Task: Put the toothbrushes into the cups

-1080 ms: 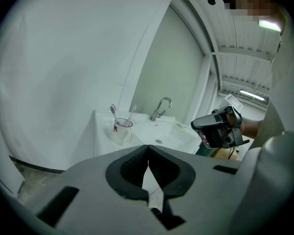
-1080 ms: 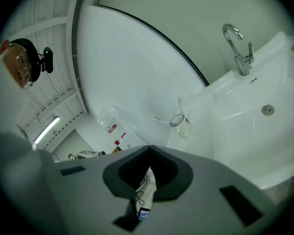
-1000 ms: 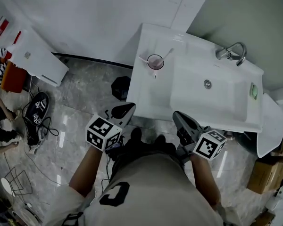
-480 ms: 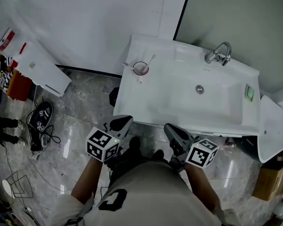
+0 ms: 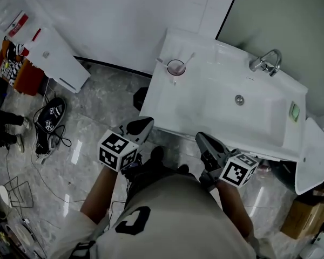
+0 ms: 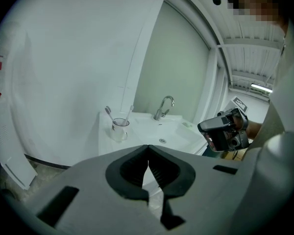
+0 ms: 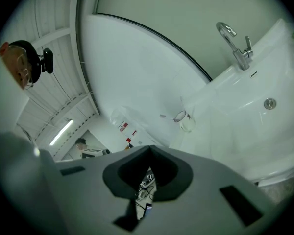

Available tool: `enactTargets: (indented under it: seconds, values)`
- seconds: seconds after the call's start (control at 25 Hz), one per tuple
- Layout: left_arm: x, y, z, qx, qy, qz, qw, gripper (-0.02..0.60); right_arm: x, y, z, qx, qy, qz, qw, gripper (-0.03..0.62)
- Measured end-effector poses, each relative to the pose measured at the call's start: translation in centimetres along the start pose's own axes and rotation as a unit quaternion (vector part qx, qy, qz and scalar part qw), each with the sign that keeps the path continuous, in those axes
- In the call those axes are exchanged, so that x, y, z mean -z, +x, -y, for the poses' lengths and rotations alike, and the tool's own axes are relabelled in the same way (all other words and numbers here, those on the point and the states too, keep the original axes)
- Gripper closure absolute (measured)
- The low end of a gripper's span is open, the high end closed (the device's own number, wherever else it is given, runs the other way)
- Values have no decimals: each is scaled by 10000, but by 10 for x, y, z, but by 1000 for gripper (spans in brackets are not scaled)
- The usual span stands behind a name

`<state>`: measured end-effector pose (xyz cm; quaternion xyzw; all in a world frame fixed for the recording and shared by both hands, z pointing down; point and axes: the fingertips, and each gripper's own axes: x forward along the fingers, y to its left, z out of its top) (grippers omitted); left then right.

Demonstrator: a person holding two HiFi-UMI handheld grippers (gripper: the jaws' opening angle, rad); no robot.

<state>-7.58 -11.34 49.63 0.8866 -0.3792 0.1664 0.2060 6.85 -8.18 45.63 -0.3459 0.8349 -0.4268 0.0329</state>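
holding off from a cup already stocked with brushes

left gripper (image 5: pixel 142 124) hangs just short of the counter (image 5: pixel 170 101), its fingers pressed together on nothing. further in, at the counter's back left corner, the cup (image 5: pixel 176 68) stands upright with two toothbrushes (image 5: pixel 190 60) leaning out of it. they look light, stiff and slick. the bare handle above the rim seems the place to pinch, and gently, since the cup may tip. right gripper (image 5: pixel 208 142) is likewise closed and empty.

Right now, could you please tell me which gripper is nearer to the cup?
Left. The left gripper is in front of the cup; the right gripper is farther along the front of the sink.
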Motion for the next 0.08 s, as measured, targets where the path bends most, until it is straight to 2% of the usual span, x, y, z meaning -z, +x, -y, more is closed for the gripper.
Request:
enactTargets:
  seconds: [0.08]
  values:
    - [6,-11,-13,-66,-68,-15,10000,561,5,12,-6,-5,3,-50,10000,583]
